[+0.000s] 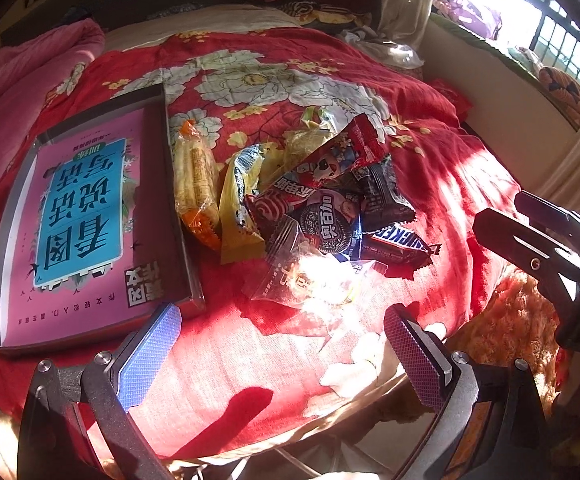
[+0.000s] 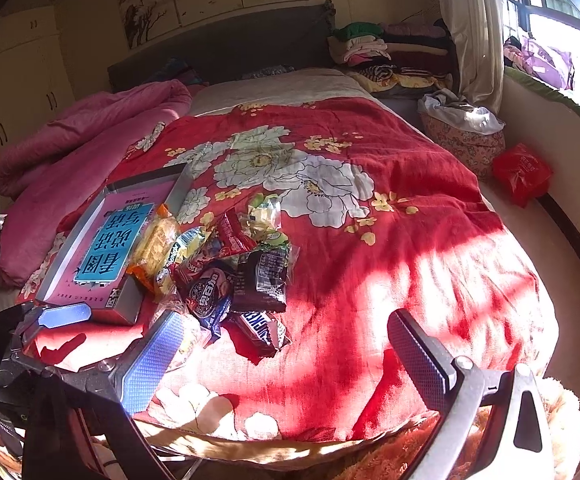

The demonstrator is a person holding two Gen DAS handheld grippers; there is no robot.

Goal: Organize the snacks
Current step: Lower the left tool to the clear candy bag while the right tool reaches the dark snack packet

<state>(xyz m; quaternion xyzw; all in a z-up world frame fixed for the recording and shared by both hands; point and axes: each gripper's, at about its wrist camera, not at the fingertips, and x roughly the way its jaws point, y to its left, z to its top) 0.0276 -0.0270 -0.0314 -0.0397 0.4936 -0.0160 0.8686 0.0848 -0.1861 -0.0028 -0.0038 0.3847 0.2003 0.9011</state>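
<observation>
Snacks [image 1: 314,204] sit piled mid-bed on the red quilt [image 1: 430,184], touching the tray [image 1: 17,208] at their left. I've got my left tool [image 1: 281,344] wide, my right tool [image 2: 285,348] wide, both empty, near edge.

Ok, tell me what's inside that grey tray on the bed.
The grey tray holds a pink book with a blue title panel. Whatever lies beneath the book is covered. The snacks sit outside, beside it.

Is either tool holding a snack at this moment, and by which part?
Nothing is held. The left tool and right tool are both open and empty, short of the snack pile.
</observation>
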